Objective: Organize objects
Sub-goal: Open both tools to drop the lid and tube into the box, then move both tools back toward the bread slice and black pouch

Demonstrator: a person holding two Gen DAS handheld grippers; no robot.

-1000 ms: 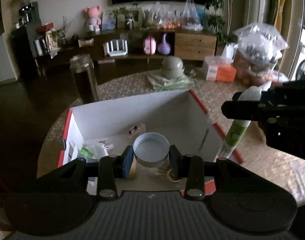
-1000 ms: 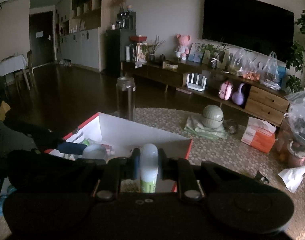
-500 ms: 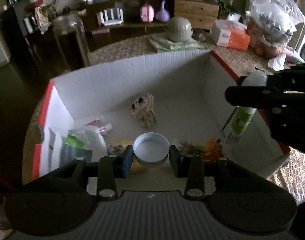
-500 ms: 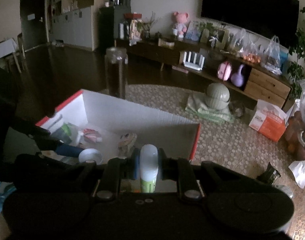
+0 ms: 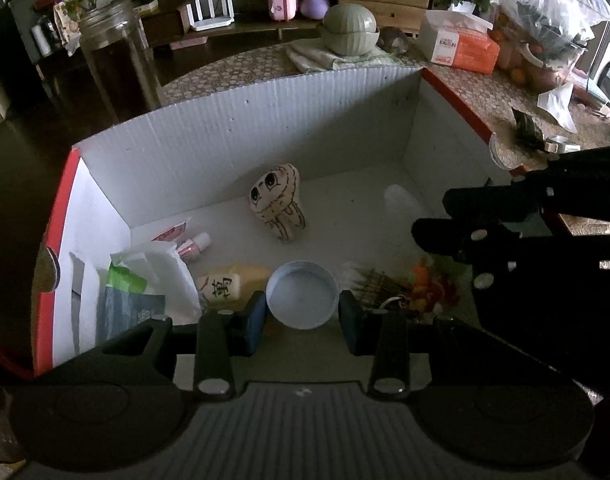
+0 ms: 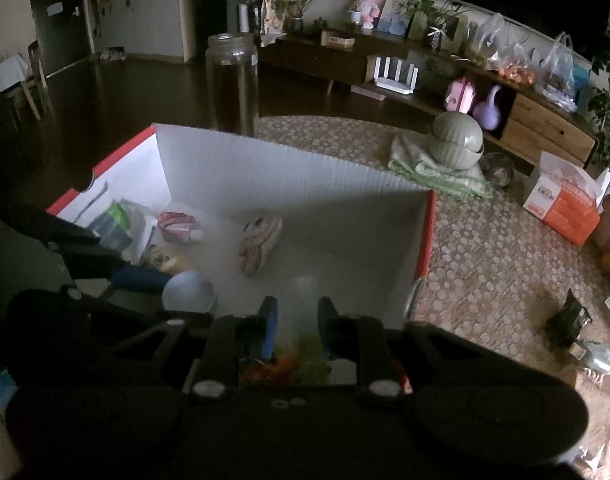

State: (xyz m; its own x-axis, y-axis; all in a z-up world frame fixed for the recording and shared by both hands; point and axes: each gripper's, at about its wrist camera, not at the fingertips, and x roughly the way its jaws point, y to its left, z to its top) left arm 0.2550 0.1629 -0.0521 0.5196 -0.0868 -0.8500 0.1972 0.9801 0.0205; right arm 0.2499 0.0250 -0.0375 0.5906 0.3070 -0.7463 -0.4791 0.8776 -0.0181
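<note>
Box (image 5: 241, 140) on table (image 5: 465, 76), plush toy (image 5: 279, 208) inside at centre, jar (image 5: 117, 64) behind box, bowl (image 5: 349, 34) far right.

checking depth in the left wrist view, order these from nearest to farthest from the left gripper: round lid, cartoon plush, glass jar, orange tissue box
1. Round lid: between the left gripper's fingers.
2. Cartoon plush: mid-floor of the white box.
3. Glass jar: outside the box, behind its far wall, left.
4. Orange tissue box: on the table, far right. Jar and tissue box are close to call.
</note>
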